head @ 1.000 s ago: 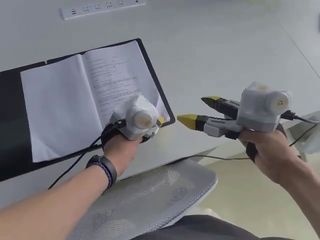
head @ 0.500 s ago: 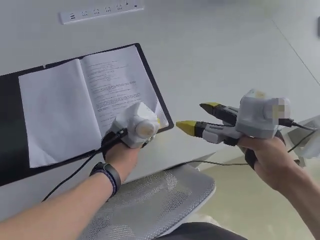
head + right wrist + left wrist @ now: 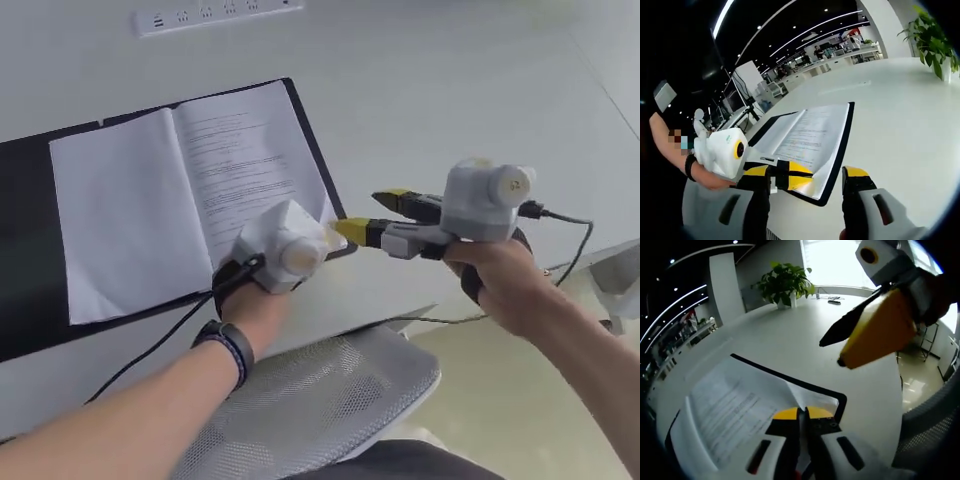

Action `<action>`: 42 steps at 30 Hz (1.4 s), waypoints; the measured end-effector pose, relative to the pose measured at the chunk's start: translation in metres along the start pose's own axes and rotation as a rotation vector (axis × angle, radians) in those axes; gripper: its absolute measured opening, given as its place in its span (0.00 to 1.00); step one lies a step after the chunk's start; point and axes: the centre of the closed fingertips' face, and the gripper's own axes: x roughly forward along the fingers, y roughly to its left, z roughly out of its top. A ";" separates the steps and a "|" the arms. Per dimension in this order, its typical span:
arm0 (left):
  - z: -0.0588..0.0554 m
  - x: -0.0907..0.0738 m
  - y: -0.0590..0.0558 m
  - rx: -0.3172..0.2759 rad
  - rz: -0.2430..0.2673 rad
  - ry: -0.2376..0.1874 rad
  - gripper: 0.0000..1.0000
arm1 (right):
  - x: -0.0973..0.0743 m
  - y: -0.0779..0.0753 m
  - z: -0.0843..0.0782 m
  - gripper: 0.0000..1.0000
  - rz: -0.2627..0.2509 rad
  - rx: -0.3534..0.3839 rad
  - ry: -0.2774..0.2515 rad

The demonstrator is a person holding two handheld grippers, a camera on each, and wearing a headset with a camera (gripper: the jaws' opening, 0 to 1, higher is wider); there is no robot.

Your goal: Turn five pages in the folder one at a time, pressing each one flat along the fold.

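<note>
A black folder (image 3: 312,150) lies open on the white table, a printed page (image 3: 250,165) on its right side and a blank sheet (image 3: 120,220) on its left. My left gripper (image 3: 305,245) sits at the printed page's near right corner. In the left gripper view, the left gripper (image 3: 800,414) is shut on that page corner (image 3: 790,392), which curls up slightly. My right gripper (image 3: 371,212) hovers open just right of the folder's corner, close to the left one, with nothing between its jaws. The right gripper (image 3: 807,172) looks across the folder (image 3: 842,135).
A white power strip (image 3: 215,12) lies at the table's far edge. A grey mesh chair back (image 3: 320,400) stands below the table's near edge. A cable (image 3: 565,250) trails from the right gripper. A potted plant (image 3: 785,285) stands far across the table (image 3: 450,100).
My right gripper has moved left, from off the table's edge to beside the folder's near right corner. The left gripper has stayed at the page corner.
</note>
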 end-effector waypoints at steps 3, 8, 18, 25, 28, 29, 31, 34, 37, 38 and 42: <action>0.000 -0.001 0.001 -0.014 -0.005 -0.001 0.01 | 0.016 -0.001 -0.001 0.54 0.020 0.012 0.017; 0.000 -0.001 0.001 -0.048 -0.014 -0.013 0.00 | 0.031 0.000 -0.002 0.52 0.045 0.033 0.029; 0.000 -0.001 0.003 -0.068 -0.024 -0.032 0.00 | 0.047 -0.001 -0.009 0.50 0.065 0.060 0.055; 0.000 -0.001 0.004 -0.081 -0.028 -0.037 0.00 | 0.051 -0.001 -0.008 0.49 0.070 0.072 0.056; 0.001 0.000 0.004 -0.080 -0.034 -0.039 0.00 | 0.052 -0.001 -0.008 0.49 0.071 0.071 0.060; 0.001 0.000 0.004 -0.082 -0.035 -0.039 0.00 | 0.053 -0.002 -0.008 0.49 0.071 0.072 0.059; 0.000 0.000 0.004 -0.087 -0.036 -0.040 0.00 | 0.054 -0.003 -0.008 0.49 0.070 0.074 0.062; 0.000 0.000 0.005 -0.093 -0.037 -0.041 0.00 | 0.054 -0.004 -0.008 0.48 0.069 0.089 0.055; 0.000 0.000 0.005 -0.098 -0.040 -0.042 0.00 | 0.055 -0.007 -0.007 0.46 0.070 0.107 0.049; 0.000 0.001 0.005 -0.100 -0.040 -0.042 0.00 | 0.054 -0.008 -0.007 0.45 0.069 0.112 0.047; 0.000 0.001 0.005 -0.106 -0.040 -0.034 0.00 | 0.054 -0.014 -0.001 0.28 0.066 0.192 0.007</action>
